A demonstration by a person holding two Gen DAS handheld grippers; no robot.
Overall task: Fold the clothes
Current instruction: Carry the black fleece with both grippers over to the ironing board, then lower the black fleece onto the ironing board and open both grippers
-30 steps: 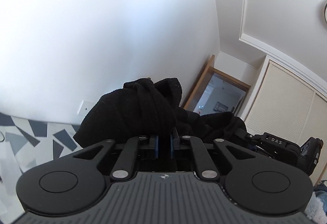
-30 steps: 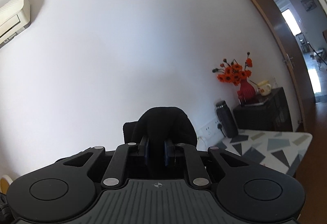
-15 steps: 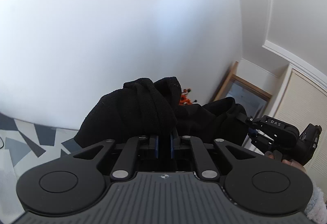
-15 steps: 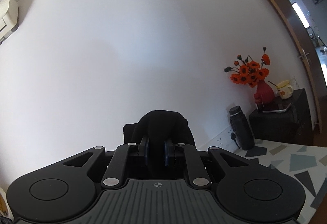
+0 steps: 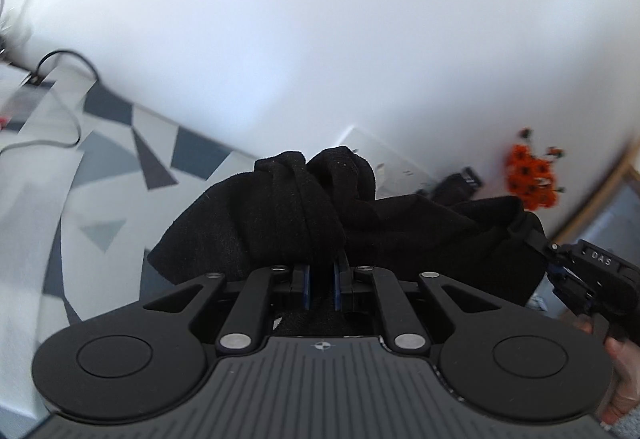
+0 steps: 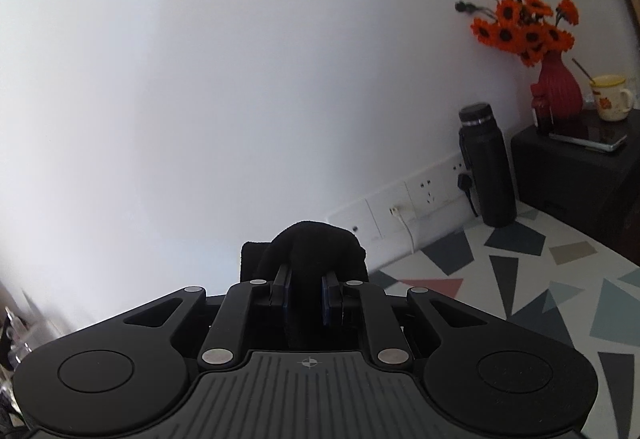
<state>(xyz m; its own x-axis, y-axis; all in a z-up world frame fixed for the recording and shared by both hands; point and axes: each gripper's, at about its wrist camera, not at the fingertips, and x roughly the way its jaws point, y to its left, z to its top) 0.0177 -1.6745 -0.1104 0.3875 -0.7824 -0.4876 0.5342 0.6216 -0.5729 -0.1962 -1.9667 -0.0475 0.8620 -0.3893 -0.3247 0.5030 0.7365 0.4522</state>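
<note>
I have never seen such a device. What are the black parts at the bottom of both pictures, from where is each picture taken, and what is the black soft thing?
Each picture comes from a small camera fixed on a hand-held gripper, looking forward along its two fingers. A person holds one gripper in each hand; there is no robot arm.

In the left wrist view, the left gripper is shut on a black garment. The cloth stretches to the right, where the right gripper holds its other end, with the person's hand behind it.

In the right wrist view, that same right gripper pinches a bunch of the garment.

Below is a table with a triangle pattern. By the wall stand a black bottle and a red vase with orange flowers.
</note>
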